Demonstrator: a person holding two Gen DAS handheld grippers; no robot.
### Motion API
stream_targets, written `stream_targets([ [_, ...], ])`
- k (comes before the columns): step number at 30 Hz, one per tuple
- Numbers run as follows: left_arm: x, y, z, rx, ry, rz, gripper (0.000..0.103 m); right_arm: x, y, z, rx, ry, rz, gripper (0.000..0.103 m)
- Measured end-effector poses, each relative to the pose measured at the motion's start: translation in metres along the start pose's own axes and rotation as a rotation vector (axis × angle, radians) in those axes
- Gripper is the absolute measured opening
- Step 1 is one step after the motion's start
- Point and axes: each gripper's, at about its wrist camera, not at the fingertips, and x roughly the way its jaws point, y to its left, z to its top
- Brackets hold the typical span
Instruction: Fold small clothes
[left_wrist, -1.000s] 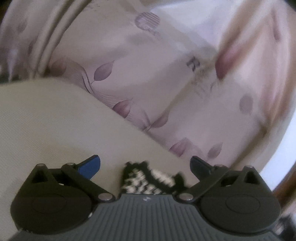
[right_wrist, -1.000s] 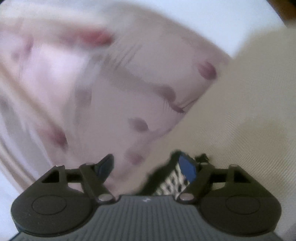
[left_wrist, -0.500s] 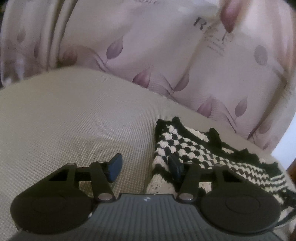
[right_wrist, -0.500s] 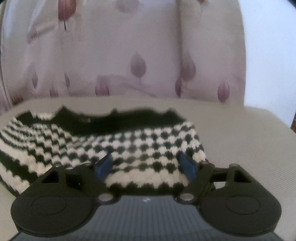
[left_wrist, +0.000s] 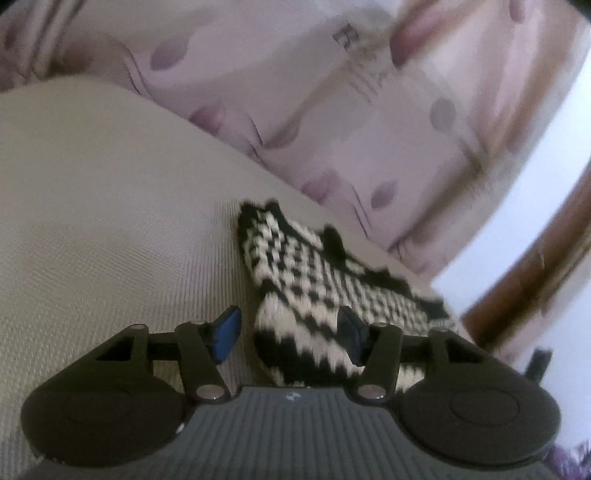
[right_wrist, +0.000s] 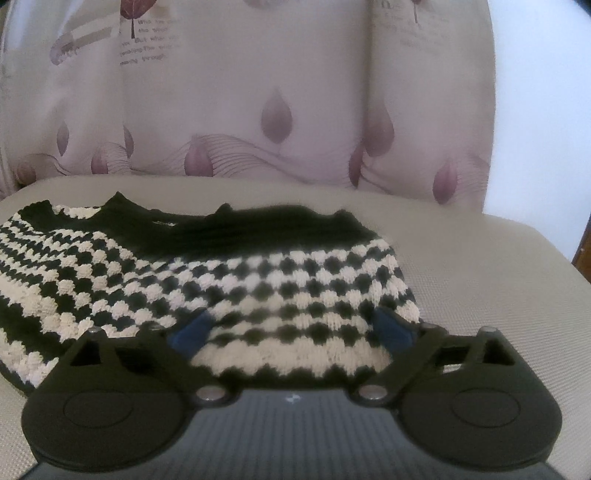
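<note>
Widening right claw (right_wrist: 293, 330) over checkered knit (right_wrist: 236, 284), left claw (left_wrist: 290, 334) narrower than before (half spread, gripping nothing).

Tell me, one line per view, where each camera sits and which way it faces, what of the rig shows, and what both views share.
Left wrist: on the left gripper, looking forward and down over the beige cushion at one end of the black-and-white knit garment; its blue-padded fingers show, half open.
Right wrist: on the right gripper, facing the garment's broad side and the leaf-print fabric behind; its jaws are opening over the knit.
Shared: garment, cushion, leaf-print fabric.
</note>
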Motion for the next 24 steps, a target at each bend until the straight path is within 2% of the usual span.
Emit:
stream_targets([
  [1,0.001,-0.001,-0.003,0.018,0.011,0.003,0.050,0.000,0.001,0.000,-0.002,0.000,-0.007,0.099],
  [2,0.002,-0.003,-0.007,0.039,0.019,0.005,0.033,0.000,0.001,0.000,-0.003,0.000,-0.012,0.100],
  [3,0.002,-0.005,-0.012,0.052,0.033,0.009,0.027,0.000,0.001,0.000,-0.004,0.000,-0.016,0.100],
  [5,0.001,-0.009,-0.016,0.073,0.055,0.007,0.022,0.001,0.001,0.000,-0.004,0.001,-0.018,0.101],
  [9,-0.005,-0.008,-0.022,0.115,0.127,0.010,0.024,0.001,0.000,0.000,-0.002,0.003,-0.023,0.102],
  [12,-0.009,-0.001,-0.021,0.100,0.134,0.009,0.025,0.002,-0.001,0.000,0.001,0.005,-0.022,0.103],
  [13,-0.011,0.000,-0.021,0.100,0.133,0.009,0.029,0.002,-0.001,0.000,0.001,0.005,-0.022,0.103],
  [16,-0.015,-0.004,-0.020,0.129,0.104,0.031,0.029,0.002,-0.001,0.000,0.000,0.004,-0.023,0.103],
  [19,-0.021,-0.019,-0.017,0.166,0.075,0.074,0.037,0.002,-0.001,0.000,0.000,0.005,-0.022,0.103],
  [21,-0.023,-0.033,-0.013,0.205,0.053,0.111,0.049,0.002,0.000,0.000,0.001,0.005,-0.022,0.103],
  [23,-0.023,-0.047,-0.009,0.237,0.029,0.160,0.077,0.002,-0.001,0.000,0.002,0.005,-0.022,0.103],
  [24,-0.023,-0.054,-0.006,0.251,0.015,0.178,0.081,0.002,-0.001,0.000,0.002,0.005,-0.023,0.103],
])
